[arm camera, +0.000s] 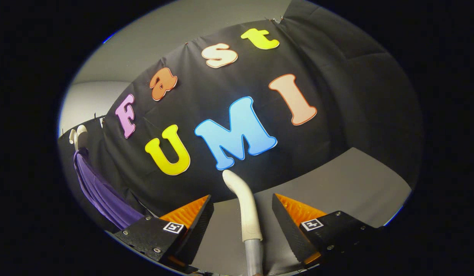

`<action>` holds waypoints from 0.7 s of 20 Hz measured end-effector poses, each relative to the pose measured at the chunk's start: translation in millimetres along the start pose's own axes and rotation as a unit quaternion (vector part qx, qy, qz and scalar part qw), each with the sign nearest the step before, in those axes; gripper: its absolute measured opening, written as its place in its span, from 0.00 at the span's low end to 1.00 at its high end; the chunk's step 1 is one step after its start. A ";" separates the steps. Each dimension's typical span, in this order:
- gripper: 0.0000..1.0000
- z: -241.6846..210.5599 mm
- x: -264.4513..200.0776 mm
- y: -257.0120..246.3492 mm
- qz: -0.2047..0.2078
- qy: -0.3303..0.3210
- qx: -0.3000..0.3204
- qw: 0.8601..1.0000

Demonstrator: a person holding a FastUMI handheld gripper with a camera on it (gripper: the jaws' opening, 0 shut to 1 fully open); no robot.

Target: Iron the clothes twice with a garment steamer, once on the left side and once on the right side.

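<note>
Gripper view: fingers (242, 209) apart, steamer handle (246, 209) between them, purple garment (102, 191) beside.

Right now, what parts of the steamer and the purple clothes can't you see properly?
- Steamer wand, gripper view: lies between the open tool fingers with gaps either side; its nozzle face points away, so steam holes are hidden.
- Steamer hose: cut off at the picture's edge.
- Purple garment: mostly cut off by the edge and one finger.
- White hanger: too small.
</note>
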State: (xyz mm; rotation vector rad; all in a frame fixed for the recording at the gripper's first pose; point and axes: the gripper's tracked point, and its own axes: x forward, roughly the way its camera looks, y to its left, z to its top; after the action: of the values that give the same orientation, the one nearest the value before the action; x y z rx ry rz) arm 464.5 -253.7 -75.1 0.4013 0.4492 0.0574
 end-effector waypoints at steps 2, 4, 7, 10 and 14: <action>0.95 -11.1 18.5 -4.8 0.004 0.025 -0.006 1.000; 0.95 -21.5 36.8 -12.1 0.006 0.054 -0.009 0.998; 0.95 -35.4 57.7 -27.4 0.005 0.096 -0.004 0.995; 0.95 -58.7 69.6 -27.7 0.022 0.149 0.011 0.989; 0.95 -75.1 80.7 -28.4 0.047 0.193 0.042 0.979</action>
State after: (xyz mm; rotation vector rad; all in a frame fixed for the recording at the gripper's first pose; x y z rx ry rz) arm 503.7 -241.0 -181.2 0.4957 0.8184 0.2114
